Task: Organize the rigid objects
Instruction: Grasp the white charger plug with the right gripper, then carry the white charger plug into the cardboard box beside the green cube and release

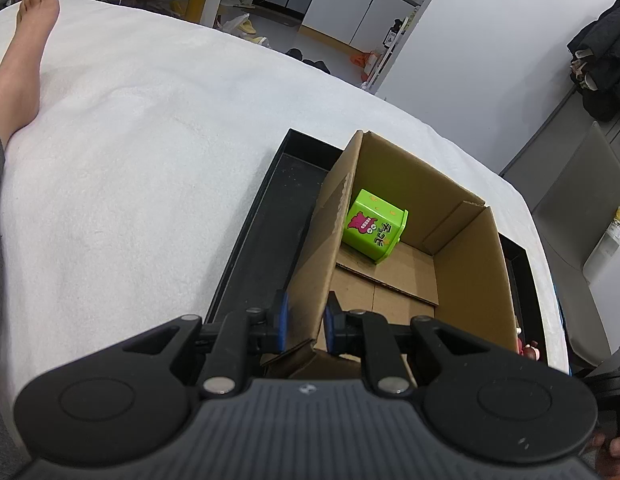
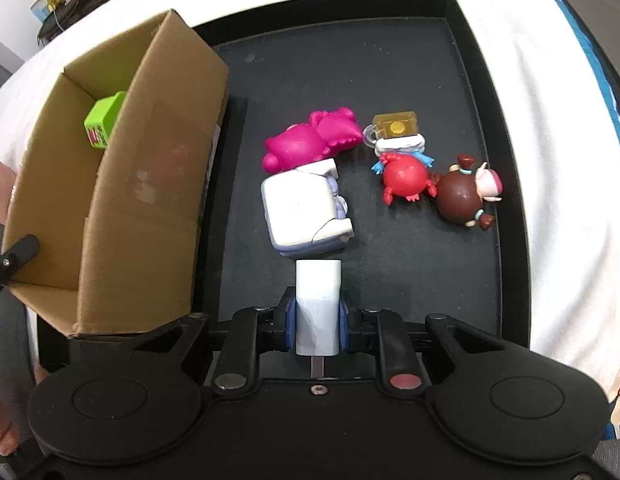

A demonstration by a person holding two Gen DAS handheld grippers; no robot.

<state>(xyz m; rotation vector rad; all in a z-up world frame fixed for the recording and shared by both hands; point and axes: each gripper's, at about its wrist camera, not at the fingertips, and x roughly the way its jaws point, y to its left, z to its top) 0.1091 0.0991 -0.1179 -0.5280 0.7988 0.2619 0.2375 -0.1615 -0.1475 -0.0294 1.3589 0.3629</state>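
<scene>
I see a bed [image 1: 130,152] under a white cover, with a black tray [image 2: 482,80] lying flat on it.

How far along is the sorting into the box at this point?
Done: one green cube lies inside the cardboard box. In hand: the right claw is shut on a white block, above the black tray; the left claw clamps the box wall. Left: the pink toy, white cube toy, red figure, brown figure and yellow keychain lie on the tray.
</scene>
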